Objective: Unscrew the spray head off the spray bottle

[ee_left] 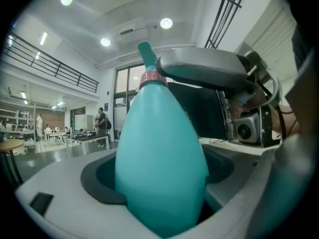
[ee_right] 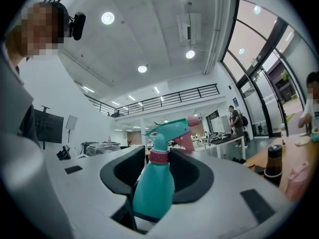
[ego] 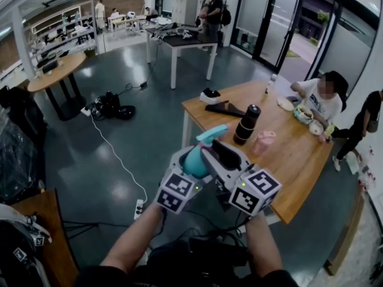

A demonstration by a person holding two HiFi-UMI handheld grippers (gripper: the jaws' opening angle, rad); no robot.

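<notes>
While the wooden table point(ego: 299, 160) fills the right of the head view, with a black flask point(ego: 246, 124) and a pink cup point(ego: 263, 142) on it, the work itself hangs in the air at lower centre, clear of the tabletop.

The left gripper point(ee_left: 159, 183) is clamped on the fat teal body of the spray bottle point(ee_left: 162, 153). Its pads press both flanks and the bottle stands upright in that gripper's view.

The right gripper point(ee_right: 158, 169) sits just right of the left one in the head view. Its jaws stand apart, straddling the bottle's neck. In its own view a sliver of gap shows at the left of the bottle, so the pads do not look to be pressing (a loose straddle, not a grip).

The spray head point(ee_right: 169, 129) is seated on the pink collar point(ee_right: 159, 156), so the unscrewing looks unfinished.

To do this step well, I judge:

- The right pads should close squarely on the collar, not on the trigger.
- The left clamp should stay firm so the body cannot spin along with it.
- The turn should run about the bottle's own axis in short arcs, letting go and re-seating between them.
- No upward pull should be made until the thread runs free.
</notes>
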